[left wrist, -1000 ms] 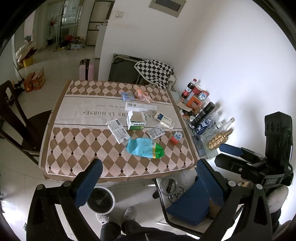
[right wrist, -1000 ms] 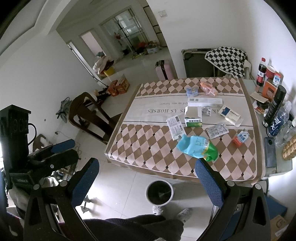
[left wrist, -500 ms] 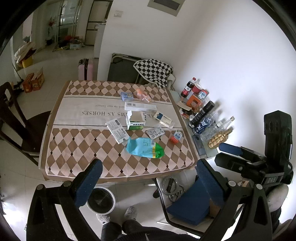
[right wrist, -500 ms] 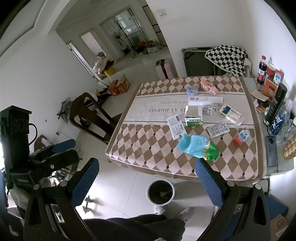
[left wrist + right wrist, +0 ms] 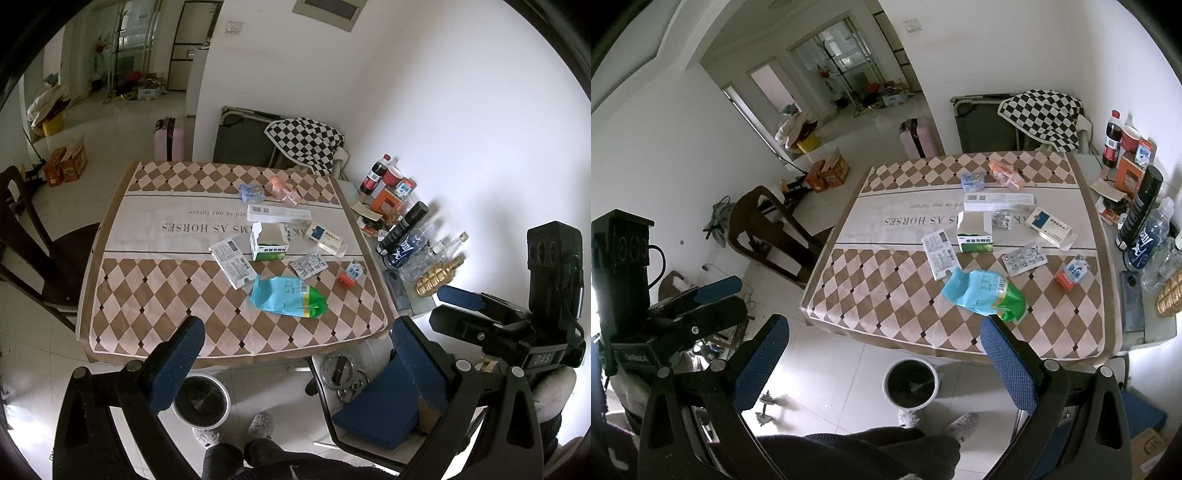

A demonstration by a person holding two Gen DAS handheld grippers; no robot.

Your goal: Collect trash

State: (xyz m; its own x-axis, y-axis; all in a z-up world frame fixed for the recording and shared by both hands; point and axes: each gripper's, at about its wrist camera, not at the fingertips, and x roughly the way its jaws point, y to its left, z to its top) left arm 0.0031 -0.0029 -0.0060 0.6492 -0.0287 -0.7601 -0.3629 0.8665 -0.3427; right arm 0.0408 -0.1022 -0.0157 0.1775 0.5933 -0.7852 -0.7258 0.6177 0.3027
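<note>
Below your two spread, empty grippers, left (image 5: 295,354) and right (image 5: 882,354), sits the round black-lined bin (image 5: 911,382); beyond, on the diamond-patterned tablecloth (image 5: 886,295), lies the crumpled blue-green snack bag (image 5: 984,295). Take it first, pinching its near edge.

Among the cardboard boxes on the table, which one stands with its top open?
The white box with the green band, at the table's middle: its top flaps gape. The long white box and blue-and-white box lie flat.

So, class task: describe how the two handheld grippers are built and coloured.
Both the left gripper and right gripper have black angular frames with silver bolts. Their fingers are flat paddles faced with textured blue pads. Each carries a black box on top; the left one's has a cable, and both frames bear small white lettering.
</note>
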